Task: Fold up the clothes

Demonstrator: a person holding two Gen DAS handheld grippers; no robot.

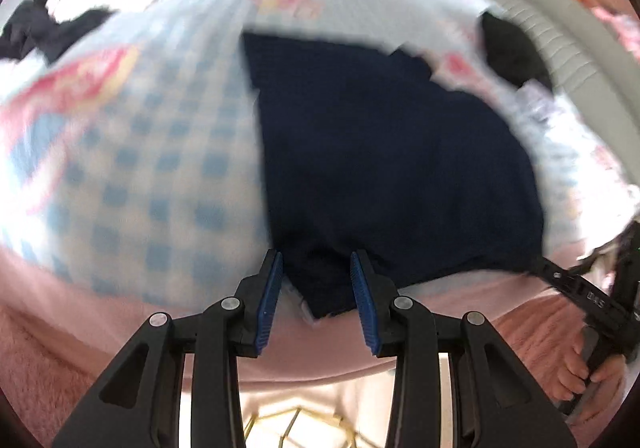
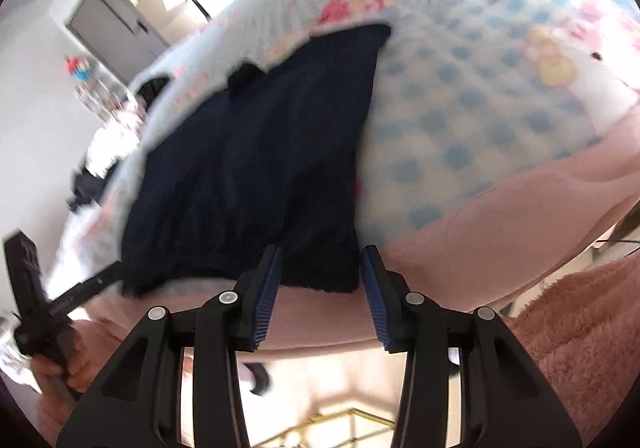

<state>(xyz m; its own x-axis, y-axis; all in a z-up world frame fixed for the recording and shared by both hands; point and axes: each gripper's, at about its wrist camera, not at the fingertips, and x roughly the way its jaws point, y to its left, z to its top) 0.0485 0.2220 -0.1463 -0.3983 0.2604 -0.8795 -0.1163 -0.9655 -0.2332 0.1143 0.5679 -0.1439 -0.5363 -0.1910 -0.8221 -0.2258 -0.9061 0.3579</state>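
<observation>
A: Where did the navy garment [image 1: 392,167] lie?

B: Flat on the checked bedcover [image 1: 152,167], hem toward both tools.

A: Tool state?

B: Left tool [image 1: 317,290] and right tool [image 2: 322,286] stood open, gripping nothing. Each needed to bite one hem corner squarely, then lift evenly.

1. A blue-checked blanket [image 1: 160,167] with pink cartoon prints covers the bed.
2. A pink sheet [image 2: 500,199] lies beneath it.
3. A fluffy pink rug [image 2: 580,328] lies below.
4. A grey cabinet [image 2: 116,23] stands against the white wall.
</observation>
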